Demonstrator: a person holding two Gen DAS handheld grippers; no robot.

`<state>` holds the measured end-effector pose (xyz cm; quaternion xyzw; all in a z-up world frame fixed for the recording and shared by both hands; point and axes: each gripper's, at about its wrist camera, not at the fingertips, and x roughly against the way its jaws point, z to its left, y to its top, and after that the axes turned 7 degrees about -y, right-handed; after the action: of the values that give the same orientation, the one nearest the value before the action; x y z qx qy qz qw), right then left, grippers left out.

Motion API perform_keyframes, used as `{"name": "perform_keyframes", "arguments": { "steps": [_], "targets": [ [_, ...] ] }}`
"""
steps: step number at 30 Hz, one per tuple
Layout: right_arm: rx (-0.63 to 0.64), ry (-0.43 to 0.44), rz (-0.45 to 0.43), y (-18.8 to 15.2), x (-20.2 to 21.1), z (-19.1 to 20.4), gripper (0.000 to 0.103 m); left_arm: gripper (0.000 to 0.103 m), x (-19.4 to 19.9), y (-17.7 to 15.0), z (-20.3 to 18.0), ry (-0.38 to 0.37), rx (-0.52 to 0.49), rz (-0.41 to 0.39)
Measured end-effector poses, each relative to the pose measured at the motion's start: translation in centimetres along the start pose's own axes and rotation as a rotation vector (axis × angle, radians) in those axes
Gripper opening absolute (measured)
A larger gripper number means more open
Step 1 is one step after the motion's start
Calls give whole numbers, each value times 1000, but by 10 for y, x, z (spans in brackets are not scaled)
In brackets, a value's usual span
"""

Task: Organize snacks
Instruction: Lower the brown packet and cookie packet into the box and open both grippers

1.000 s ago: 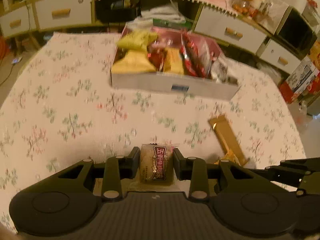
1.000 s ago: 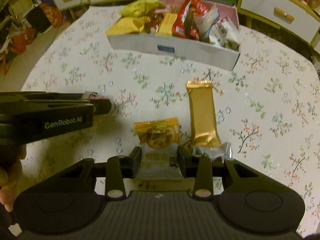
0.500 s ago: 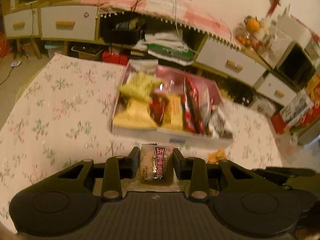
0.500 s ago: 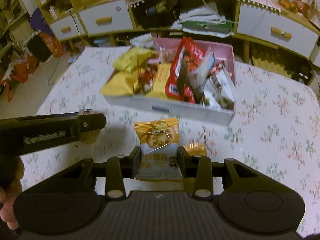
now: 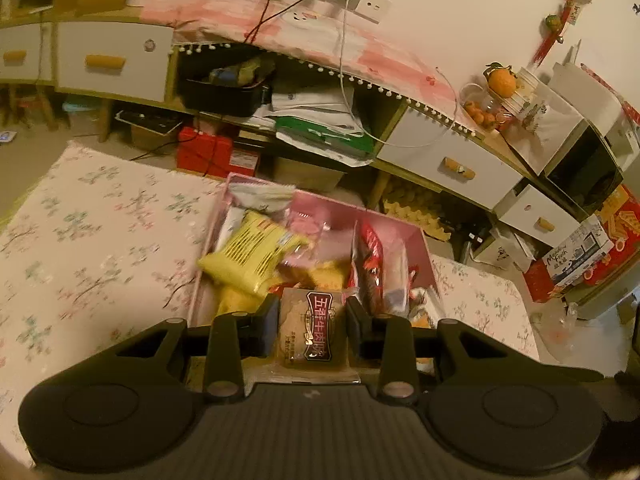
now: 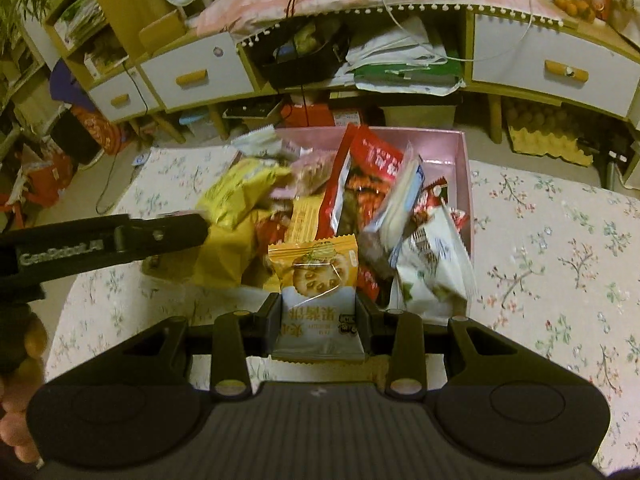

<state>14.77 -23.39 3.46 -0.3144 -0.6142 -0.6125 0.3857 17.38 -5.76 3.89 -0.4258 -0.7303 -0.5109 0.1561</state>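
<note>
Item 1: left gripper (image 5: 313,322). Fingers part-closed, pinching a brown meat-cake packet (image 5: 307,331) by its two long sides; the packet's long axis runs along the fingers.

Item 2: right gripper (image 6: 318,320). Fingers likewise part-closed, pinching an orange-and-white cookie packet (image 6: 316,292) by its sides, the orange end pointing forward.

Item 3: pink snack box (image 6: 466,168), standing on the bench (image 6: 560,248) with its flowered cloth. Already crowded: a yellow bag (image 5: 250,258), a red bag (image 6: 366,184) and a white-and-green bag (image 6: 432,264), among others.

Relation: the box lies straight ahead of and below both pairs of fingers; both packets hang above its near end. In the right wrist view the left gripper sits over the box's left side, so neither hand is plainly nearer.

Judgement: the next step looks like releasing both packets; free room inside is scant.
</note>
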Motion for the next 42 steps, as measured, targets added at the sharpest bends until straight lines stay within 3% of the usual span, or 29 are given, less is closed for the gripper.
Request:
{"name": "perform_keyframes", "arguments": {
  "steps": [5,9,12,16,20,22,27,33,35,38,39,42],
  "targets": [
    [-12,25,-26,10,0,-9,35,40,-20,11,-1,-49,-2,2],
    [-29,46,-47,17,1,-19,35,40,-31,25,3,-117,7,-45],
    [-35,38,-67,21,2,-27,35,40,-43,32,6,-74,-32,-39],
    [-51,66,-97,26,2,-40,35,40,-60,34,9,-109,-50,-2],
    [-77,74,-107,30,-4,-47,35,44,-74,28,6,-86,-64,37],
    [-96,74,-113,34,-5,-51,35,48,-73,28,7,-66,-75,47],
    [-145,100,-151,50,-6,-60,35,49,-55,38,13,-51,-98,11],
    [-112,135,-132,67,-27,-34,35,51,-44,48,25,-81,-23,2],
    [-105,111,-108,71,-39,-25,35,53,-42,47,25,-86,-20,5],
    [-139,57,-101,69,-45,-25,43,55,-40,47,22,-80,-19,19],
    [-157,50,-103,67,-43,-27,50,56,-37,47,21,-78,-19,21],
    [-167,50,-116,59,-28,-35,51,58,-30,43,16,-71,-34,21]
  ]
}}
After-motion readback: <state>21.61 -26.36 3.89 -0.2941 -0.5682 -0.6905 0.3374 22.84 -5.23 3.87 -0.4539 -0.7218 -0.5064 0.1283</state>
